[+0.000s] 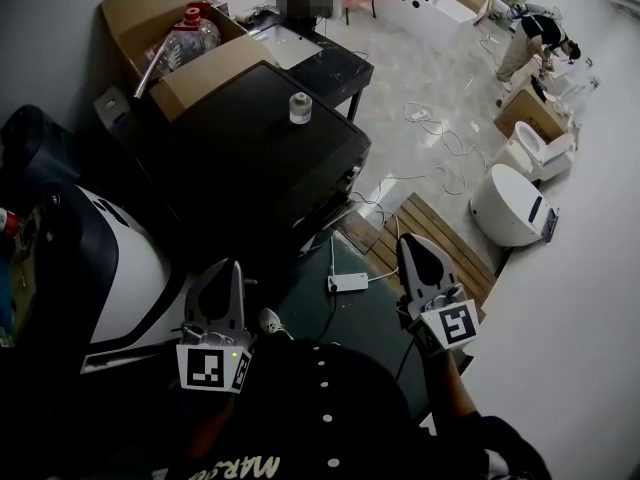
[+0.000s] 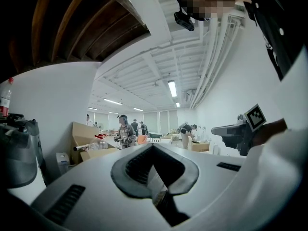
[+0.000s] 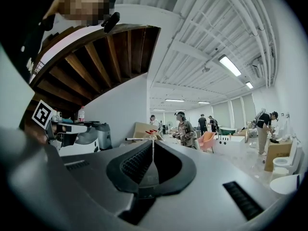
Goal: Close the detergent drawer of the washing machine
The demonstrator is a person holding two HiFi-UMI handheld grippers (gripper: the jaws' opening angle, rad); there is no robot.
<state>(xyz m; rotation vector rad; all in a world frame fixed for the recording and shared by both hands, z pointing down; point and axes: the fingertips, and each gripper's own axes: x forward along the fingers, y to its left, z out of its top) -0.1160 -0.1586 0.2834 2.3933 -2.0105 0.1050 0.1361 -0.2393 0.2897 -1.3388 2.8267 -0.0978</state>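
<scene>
A big black appliance (image 1: 240, 163) fills the middle of the head view, with a small clear jar (image 1: 299, 107) on its top. I cannot make out a detergent drawer on it. My left gripper (image 1: 232, 266) is held level in front of its near left corner, jaws together and empty. My right gripper (image 1: 412, 240) is held level to the right, over the floor, also shut and empty. In the left gripper view the jaws (image 2: 153, 146) meet at the tips and the right gripper (image 2: 231, 130) shows at the side. The right gripper view shows closed jaws (image 3: 153, 141) and the left gripper (image 3: 72, 128).
A white and black rounded appliance (image 1: 120, 268) stands at the left. Behind the black appliance is a cardboard box (image 1: 150, 18) holding a water bottle (image 1: 190, 33). A power strip (image 1: 348, 282), cables and a wooden pallet (image 1: 440, 238) lie on the floor. White toilets (image 1: 515, 203) and people are farther off.
</scene>
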